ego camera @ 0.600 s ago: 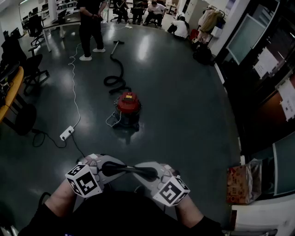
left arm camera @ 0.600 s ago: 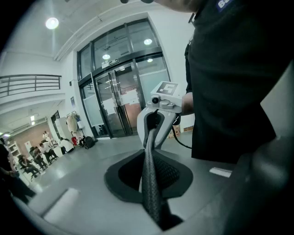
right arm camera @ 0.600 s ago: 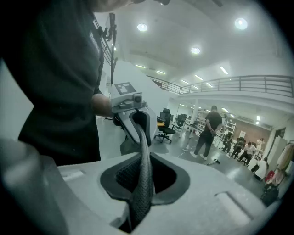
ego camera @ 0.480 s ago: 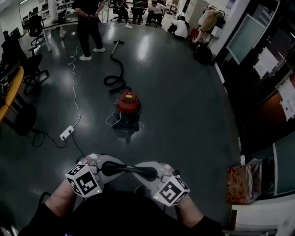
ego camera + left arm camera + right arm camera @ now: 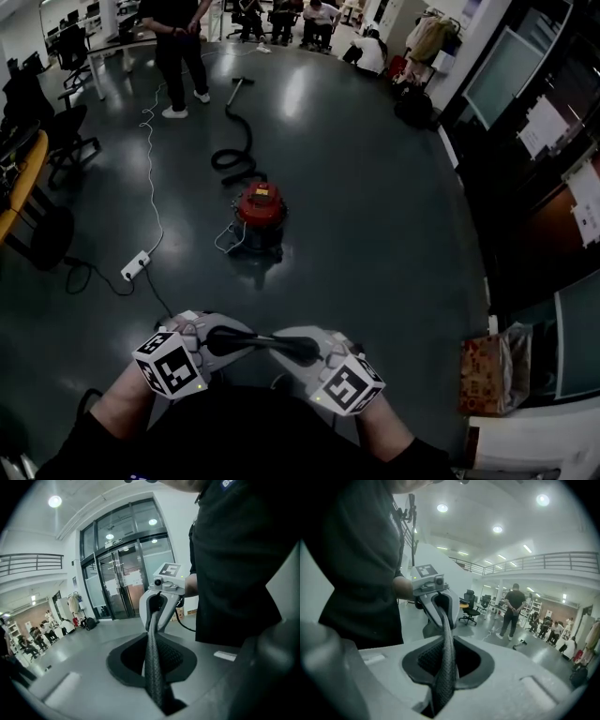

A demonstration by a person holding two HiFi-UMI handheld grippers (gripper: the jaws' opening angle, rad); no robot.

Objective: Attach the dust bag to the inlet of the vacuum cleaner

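Note:
A dark mesh dust bag [image 5: 267, 345] hangs stretched between my two grippers, close to my body at the bottom of the head view. My left gripper [image 5: 217, 343] is shut on its left end and my right gripper [image 5: 314, 352] on its right end. In the left gripper view the dust bag [image 5: 153, 663] runs as a narrow strip from my own jaws up to the right gripper [image 5: 159, 605]. The right gripper view shows the same strip [image 5: 445, 665] reaching the left gripper [image 5: 439, 605]. The red vacuum cleaner [image 5: 260, 211] stands on the dark floor well ahead of me, apart from the bag.
A black hose [image 5: 234, 157] curls away from the vacuum towards a standing person [image 5: 178, 47]. A white power strip [image 5: 134, 266] and its cable lie at the left. Office chairs [image 5: 56, 141] line the left side. A cardboard box [image 5: 492, 375] sits at the right wall.
Both grippers keep their hold on the bag and stay in place. The head view has tipped slightly, so the vacuum sits a little higher in the picture.

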